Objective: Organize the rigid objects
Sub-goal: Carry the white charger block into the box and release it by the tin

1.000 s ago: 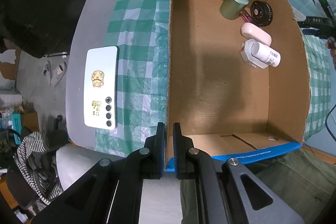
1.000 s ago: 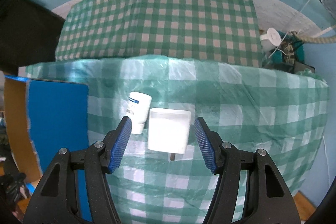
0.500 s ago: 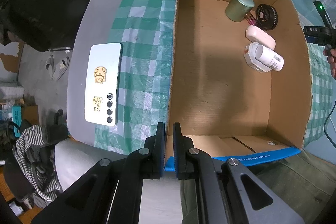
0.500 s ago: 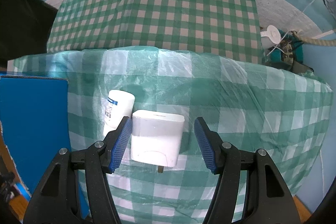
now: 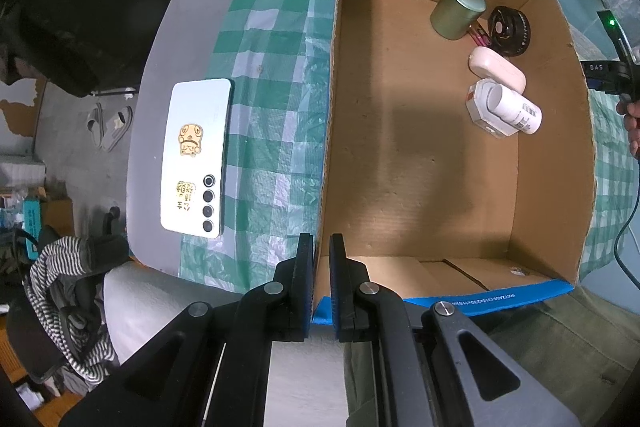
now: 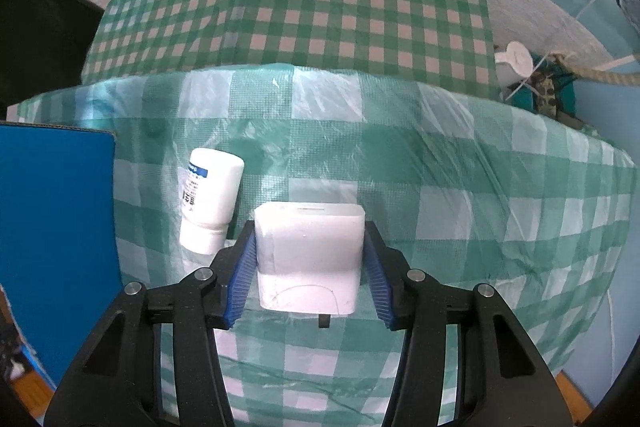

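In the right wrist view a white plug adapter (image 6: 308, 255) lies on the green checked cloth. My right gripper (image 6: 310, 267) points down over it, its jaws closing, and the blue pads touch both sides of the adapter. A white bottle (image 6: 210, 199) lies just left of it. In the left wrist view my left gripper (image 5: 321, 247) is shut on the near left corner wall of the cardboard box (image 5: 332, 107). At the box's far right lie a green tin (image 5: 458, 11), a black round part (image 5: 510, 31), a pale oblong case (image 5: 498, 69) and a white bottle (image 5: 514, 109).
A white phone (image 5: 196, 157) lies face down on the grey table left of the box. The box's blue outer wall (image 6: 56, 227) stands left of the adapter. Cables and a white round part (image 6: 514, 57) sit beyond the cloth's far right edge. A person's trousers (image 5: 560, 339) are below the box.
My right gripper has sunk over the adapter and its jaws have narrowed from well clear of it to touching its sides. The left gripper has stayed on the box corner.
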